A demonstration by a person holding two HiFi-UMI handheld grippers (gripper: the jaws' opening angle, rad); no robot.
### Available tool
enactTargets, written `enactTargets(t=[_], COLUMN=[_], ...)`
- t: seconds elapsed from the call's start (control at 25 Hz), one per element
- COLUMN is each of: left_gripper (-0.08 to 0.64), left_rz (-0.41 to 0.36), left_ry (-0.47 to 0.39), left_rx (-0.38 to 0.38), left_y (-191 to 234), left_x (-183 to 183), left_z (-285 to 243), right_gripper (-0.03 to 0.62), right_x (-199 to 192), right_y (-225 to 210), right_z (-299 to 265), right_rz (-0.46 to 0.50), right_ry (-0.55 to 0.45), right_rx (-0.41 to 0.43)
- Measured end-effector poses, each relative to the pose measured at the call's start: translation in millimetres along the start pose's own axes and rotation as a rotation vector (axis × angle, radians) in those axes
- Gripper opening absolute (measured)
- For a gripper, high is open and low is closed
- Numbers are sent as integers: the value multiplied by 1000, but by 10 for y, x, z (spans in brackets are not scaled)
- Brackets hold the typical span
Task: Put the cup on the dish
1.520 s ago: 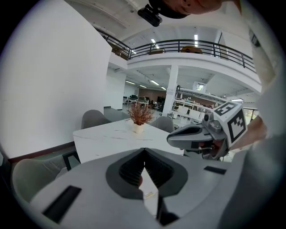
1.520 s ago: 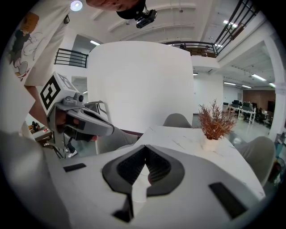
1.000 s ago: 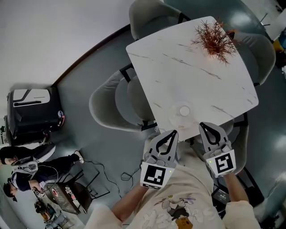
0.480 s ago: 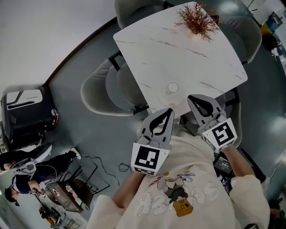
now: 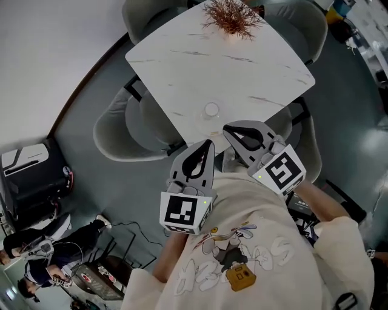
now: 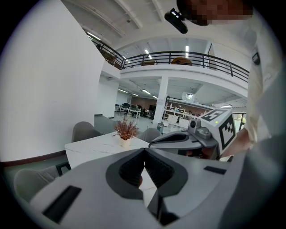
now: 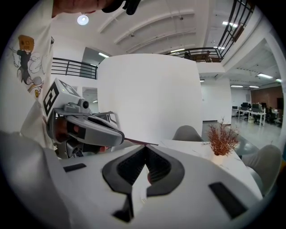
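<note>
- Both hands were held before the person's chest, with the left gripper point(image 5: 205, 151) and the right gripper point(image 5: 233, 130) side by side, angled toward the table point(image 5: 182, 66).
- Each gripper's jaws were pressed together with nothing between them.
- The cup point(image 5: 211, 109) stood on the dish point(image 5: 211, 122) near the table's near edge, apart from both grippers.

1 white marble table point(image 5: 182, 66) carries 3 things. 1 cup point(image 5: 211, 109) and 1 dish point(image 5: 202, 117) are near the table corner closest to the person, and 1 dried plant point(image 5: 232, 15) is at the far corner. 4 grey chairs point(image 5: 115, 130) stand round the table, 1 at each edge. There are 2 grippers, the left gripper point(image 5: 208, 144) and the right gripper point(image 5: 226, 128), each with 1 marker cube. On the floor beyond the table's left corner are 1 black case point(image 5: 30, 181) and 2 people point(image 5: 36, 242).
</note>
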State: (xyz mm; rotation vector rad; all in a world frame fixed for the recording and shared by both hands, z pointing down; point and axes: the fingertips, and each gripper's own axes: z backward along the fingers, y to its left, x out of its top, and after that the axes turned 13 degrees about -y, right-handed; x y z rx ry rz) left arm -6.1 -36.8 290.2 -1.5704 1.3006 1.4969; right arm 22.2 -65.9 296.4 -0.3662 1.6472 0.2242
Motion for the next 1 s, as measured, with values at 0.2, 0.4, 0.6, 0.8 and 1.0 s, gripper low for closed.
enactTargets(t=[0.2,0.4,0.6,0.8,1.0], left_gripper=[6,6,6,6,6], left_rz=[2,24,18,11,39], left_ry=[-5,-8,4,17,16], left_rx=[-8,-4,-20,-33,-17], left_y=[-71,-55,-106,-131,-90], left_x=[-3,9,8,-5,-41], left_z=[0,-28,-90,-118,-117], right_gripper=[5,5,5,5,5], right_x=[-10,-4,-10,-11,-23], right_y=[38,16,-8,-69,-113], right_z=[88,81,135,153,151], right_rz=[6,6,-3,-16,-26], right_ry=[3,4,2,-1,-1], right_rx=[2,0,-6,-20,-25])
